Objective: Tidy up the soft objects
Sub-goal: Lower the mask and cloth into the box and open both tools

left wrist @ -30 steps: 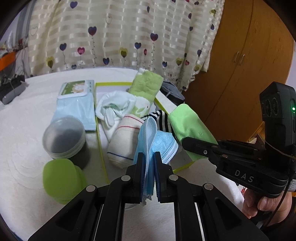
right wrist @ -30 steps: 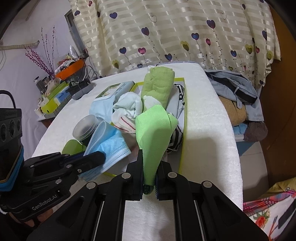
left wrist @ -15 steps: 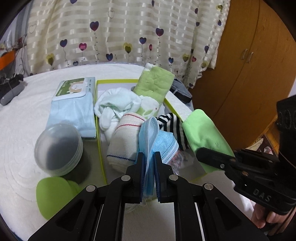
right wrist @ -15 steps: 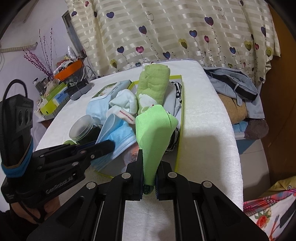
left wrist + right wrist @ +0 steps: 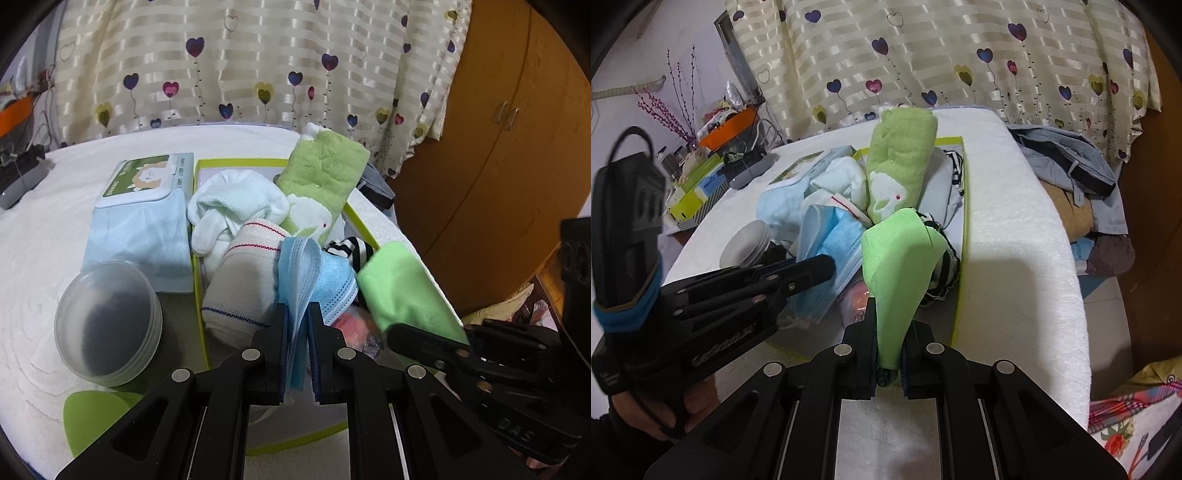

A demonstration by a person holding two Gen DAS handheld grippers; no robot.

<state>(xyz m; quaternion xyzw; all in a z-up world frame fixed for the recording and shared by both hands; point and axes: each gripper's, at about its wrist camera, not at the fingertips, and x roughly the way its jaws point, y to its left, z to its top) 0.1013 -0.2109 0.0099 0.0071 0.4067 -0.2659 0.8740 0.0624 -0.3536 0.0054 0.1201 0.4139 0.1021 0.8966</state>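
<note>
At lower left of the left wrist view, the green lid has slid further down toward the frame edge than a second ago, and the yellow-rimmed tray looms larger. At centre, the left gripper is clamped on the blue face mask, which rises from its jaws over the tray. At right, the right gripper pinches the bright green cloth.

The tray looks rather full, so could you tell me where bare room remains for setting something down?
The tray is crowded with socks and towels. Bare white tablecloth lies right of the tray's yellow rim, and more lies left of the wipes pack.
</note>
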